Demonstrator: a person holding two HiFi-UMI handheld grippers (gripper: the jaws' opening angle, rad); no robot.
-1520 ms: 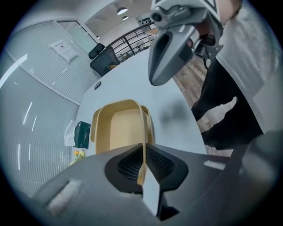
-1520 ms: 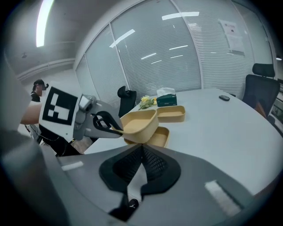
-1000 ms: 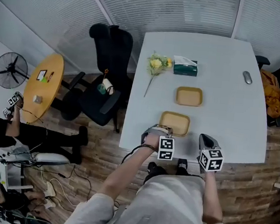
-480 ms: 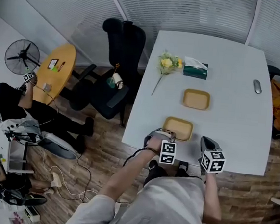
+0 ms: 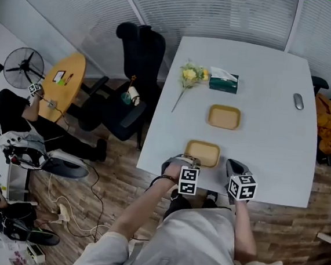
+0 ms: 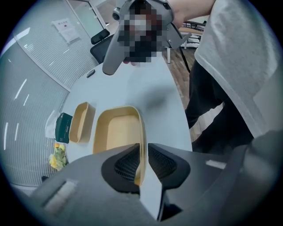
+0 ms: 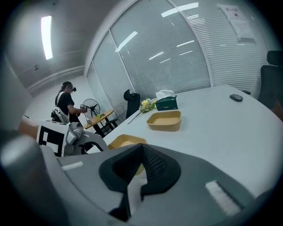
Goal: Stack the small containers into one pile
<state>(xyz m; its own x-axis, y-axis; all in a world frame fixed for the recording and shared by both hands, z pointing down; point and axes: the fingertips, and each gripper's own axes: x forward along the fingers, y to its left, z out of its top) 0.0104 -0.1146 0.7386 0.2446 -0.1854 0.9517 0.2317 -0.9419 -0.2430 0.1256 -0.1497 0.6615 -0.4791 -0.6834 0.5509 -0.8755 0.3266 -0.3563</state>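
Still, the left claw [image 6: 142,165] pinches the near rim of the shallow tan rectangular container [image 6: 116,132], unmoved since before. The right claw [image 7: 138,170] hangs closed beside it, with a second tan container [image 7: 164,120] farther ahead.

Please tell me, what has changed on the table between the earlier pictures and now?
Nothing on the table visibly moved; only the head camera shifted a little. The left gripper stays at the near container, and its jaws are shut on the rim. The right gripper stays beside it at the table edge, jaws together and empty. The far container lies as before.
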